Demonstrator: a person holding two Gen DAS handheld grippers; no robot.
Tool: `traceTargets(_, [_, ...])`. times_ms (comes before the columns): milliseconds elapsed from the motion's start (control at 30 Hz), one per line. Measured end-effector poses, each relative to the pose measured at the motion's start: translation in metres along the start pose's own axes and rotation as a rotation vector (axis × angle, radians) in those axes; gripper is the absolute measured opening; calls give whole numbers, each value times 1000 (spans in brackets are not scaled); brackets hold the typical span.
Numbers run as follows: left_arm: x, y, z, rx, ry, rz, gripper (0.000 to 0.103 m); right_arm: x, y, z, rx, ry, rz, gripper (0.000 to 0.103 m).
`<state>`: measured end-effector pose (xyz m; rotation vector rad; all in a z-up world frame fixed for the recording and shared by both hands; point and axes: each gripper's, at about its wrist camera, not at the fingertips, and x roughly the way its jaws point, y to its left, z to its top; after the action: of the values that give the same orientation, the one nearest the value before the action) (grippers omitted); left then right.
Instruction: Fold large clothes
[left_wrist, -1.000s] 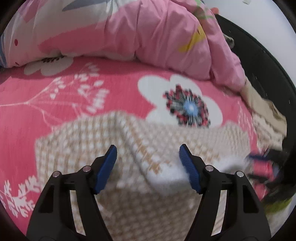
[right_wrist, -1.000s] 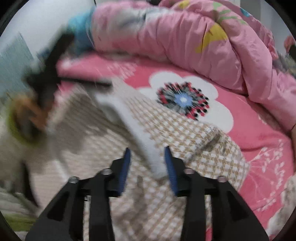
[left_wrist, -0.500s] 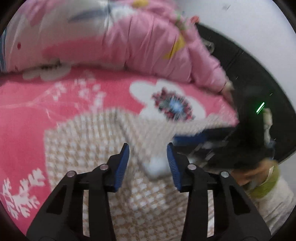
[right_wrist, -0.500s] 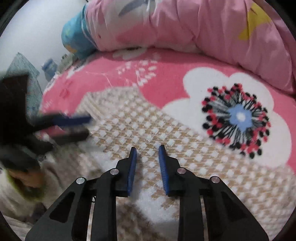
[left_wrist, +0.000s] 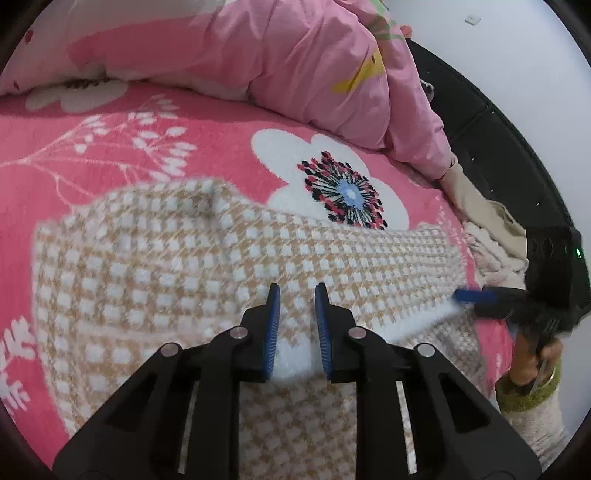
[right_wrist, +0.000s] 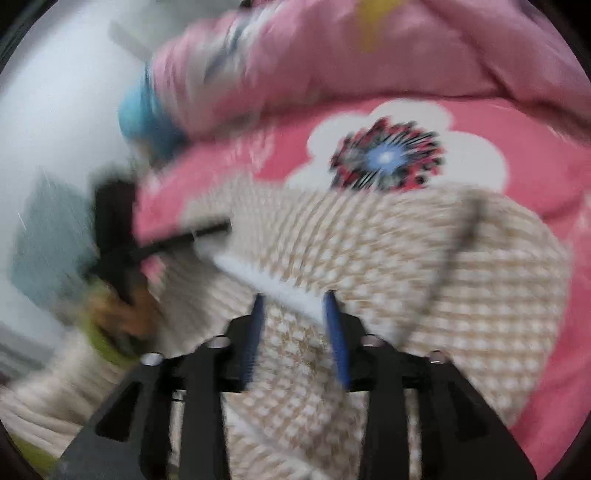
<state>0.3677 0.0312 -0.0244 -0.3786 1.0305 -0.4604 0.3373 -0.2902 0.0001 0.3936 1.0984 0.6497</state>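
Note:
A beige-and-white checked fleece garment (left_wrist: 147, 277) lies spread on the pink flowered bed (left_wrist: 110, 147). My left gripper (left_wrist: 297, 291) is low over its near part. The jaws are closing, and the pads pinch the garment's raised white edge (left_wrist: 295, 358). My right gripper (left_wrist: 467, 302) is at the garment's right end, where the same white edge runs up to its blue finger. The right wrist view is blurred: the right gripper (right_wrist: 294, 297) has its jaws opening, and the garment (right_wrist: 480, 295) and its white edge lie loosely between the wide pads. The left gripper (right_wrist: 210, 230) shows there as a dark smear.
A bunched pink quilt (left_wrist: 258, 55) fills the back of the bed. A black bed frame (left_wrist: 480, 122) curves along the right. Beige clothes (left_wrist: 487, 218) lie by it. A hand in a green cuff (left_wrist: 532, 369) holds the right gripper. A blue bundle (right_wrist: 147, 114) sits far left.
The left jaws narrowed from wide to a pinch on the white edge. The right jaws closed, then widened again. The right gripper swung out to the garment's right end and rolled.

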Motion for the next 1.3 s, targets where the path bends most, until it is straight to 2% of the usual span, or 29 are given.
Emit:
traceTargets(67, [0, 2, 0, -11, 2, -4, 19, -8, -22, 6, 108, -37, -3, 48])
traceTargets(167, [-1, 0, -2, -7, -8, 9, 19, 3, -53, 6, 258, -15, -9, 48])
traceTargets(233, [0, -2, -6, 6, -18, 19, 19, 14, -57, 6, 275, 3, -1, 48])
traceTargets(333, [1, -4, -9, 31, -33, 35, 18, 27, -52, 10, 246, 12, -3, 45])
traceTargets(367, [1, -5, -10, 40, -36, 40, 18, 31, -48, 12, 220, 20, -31, 40])
traceTargets(433, [2, -9, -12, 69, -37, 59, 16, 39, -39, 18, 184, 30, -85, 18])
traceTargets(467, [2, -12, -12, 84, -28, 75, 15, 39, -35, 23, 161, 27, -107, 15])
traceTargets(500, [3, -16, -13, 102, -18, 96, 14, 34, -32, 26, 143, 18, -123, 12])
traceTargets(633, [6, -35, -13, 184, 5, 169, 13, 22, -20, 50, 22, -29, -214, 11])
traceTargets(700, [7, -40, -14, 216, 7, 200, 12, 29, -26, 49, 21, -5, -236, 11])
traceTargets(767, [7, -38, -15, 222, 5, 200, 12, 37, -35, 37, -1, 33, -276, 12])
traceTargets(833, [5, -32, -17, 210, 3, 189, 11, 39, -41, 28, -18, 39, -289, 24])
traceTargets(900, [5, -28, -17, 194, 0, 169, 11, 26, -40, 25, -14, 19, -281, 29])
traceTargets(933, [5, -28, -17, 190, -1, 164, 11, 20, -37, 24, -20, 11, -305, 36])
traceTargets(967, [4, -27, -16, 193, 1, 161, 11, 12, -29, 26, -37, -6, -353, 39])
traceTargets(1000, [4, -27, -16, 197, 3, 160, 11, 2, -14, 27, -80, -47, -406, 44])
traceTargets(1033, [4, -27, -16, 205, 5, 157, 11, -6, -1, 28, -116, -86, -416, 47])
traceTargets(1100, [4, -27, -17, 213, 8, 156, 11, -10, 20, 32, -151, -131, -351, 47])
traceTargets(1167, [4, -27, -16, 211, 11, 159, 11, 7, 43, 33, -214, -140, -311, 47])
traceTargets(1233, [3, -29, -16, 213, 13, 168, 11, 32, 54, 30, -272, -117, -329, 47])
traceTargets(1300, [1, -32, -15, 226, 18, 180, 11, 72, 53, 21, -296, -24, -332, 47])
